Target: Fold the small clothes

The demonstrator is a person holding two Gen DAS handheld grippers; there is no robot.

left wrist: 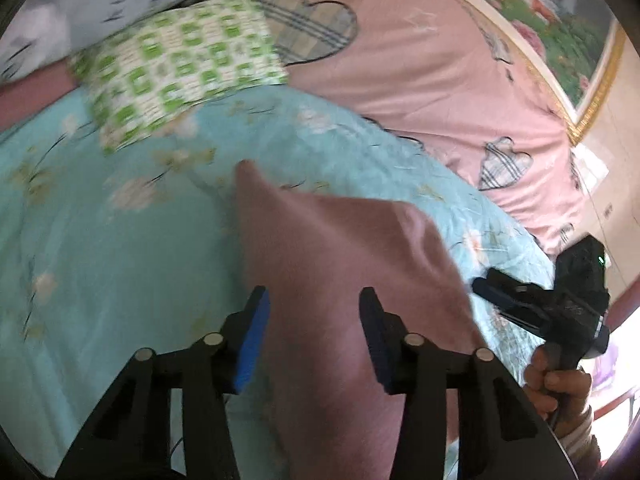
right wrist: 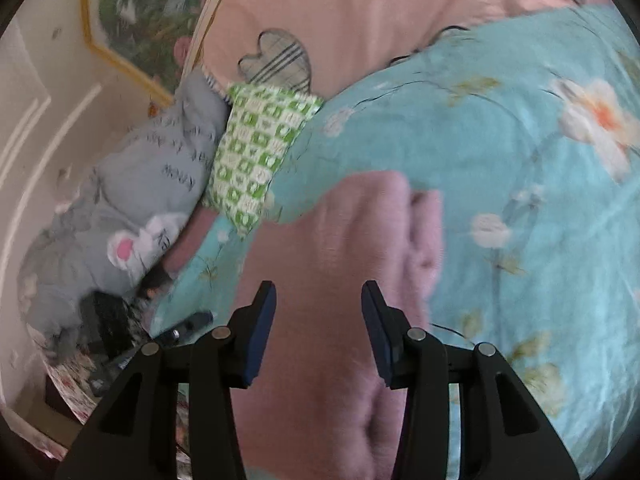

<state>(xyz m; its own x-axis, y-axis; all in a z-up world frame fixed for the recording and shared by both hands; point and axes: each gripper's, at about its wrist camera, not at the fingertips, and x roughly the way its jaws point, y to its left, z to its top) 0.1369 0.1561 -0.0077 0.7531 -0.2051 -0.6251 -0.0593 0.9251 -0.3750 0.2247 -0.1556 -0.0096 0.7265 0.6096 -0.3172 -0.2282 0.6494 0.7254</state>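
A small pink garment (left wrist: pixel 340 264) lies on a light blue floral quilt (left wrist: pixel 120 240). In the left wrist view my left gripper (left wrist: pixel 314 340) is open, its blue-padded fingers spread above the near part of the garment. The right gripper (left wrist: pixel 500 300) shows at the right edge of that view, held by a hand, beside the garment's right edge. In the right wrist view my right gripper (right wrist: pixel 318 332) is open over the pink garment (right wrist: pixel 328 300), which is bunched with folds at its far right. Both views are blurred.
A green-and-white checked pillow (left wrist: pixel 180 64) lies at the far edge of the quilt (right wrist: pixel 500 160). A grey cover with a cat face (right wrist: pixel 120 220) lies beside the pillow (right wrist: pixel 256 148). A pink sheet with plaid hearts (left wrist: pixel 420 60) covers the bed; a framed picture (left wrist: pixel 560 12) stands behind.
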